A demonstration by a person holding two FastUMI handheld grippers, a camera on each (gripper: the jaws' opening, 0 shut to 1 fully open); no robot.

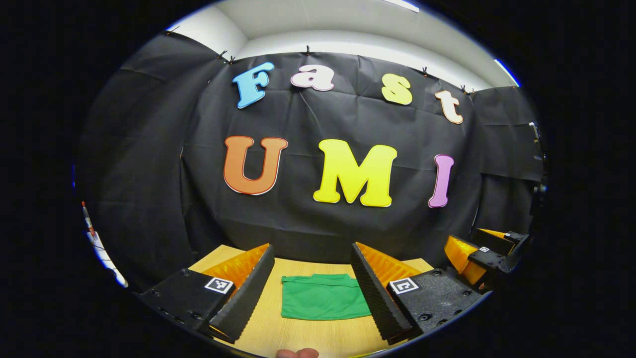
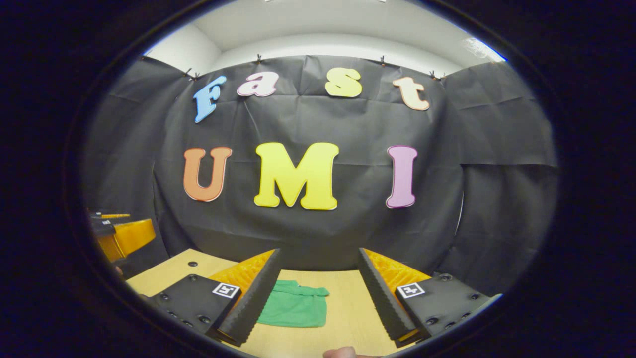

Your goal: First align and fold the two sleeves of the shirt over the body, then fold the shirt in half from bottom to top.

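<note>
Looks finished: green shirt (image 1: 323, 303) lying as a compact folded rectangle on the counter (image 1: 303, 338), left gripper (image 1: 310, 293) and right gripper (image 2: 318, 296) raised clear, fingers spread, holding nothing.

Light wooden surface (image 1: 263, 328) with fine lengthwise grain, backed by the booth's black cloth wall. A green fabric shirt (image 1: 322, 298), folded into a compact rectangle, lies flat on it, toward 12 o'clock in the left gripper view and toward 11 o'clock in the right gripper view.
</note>
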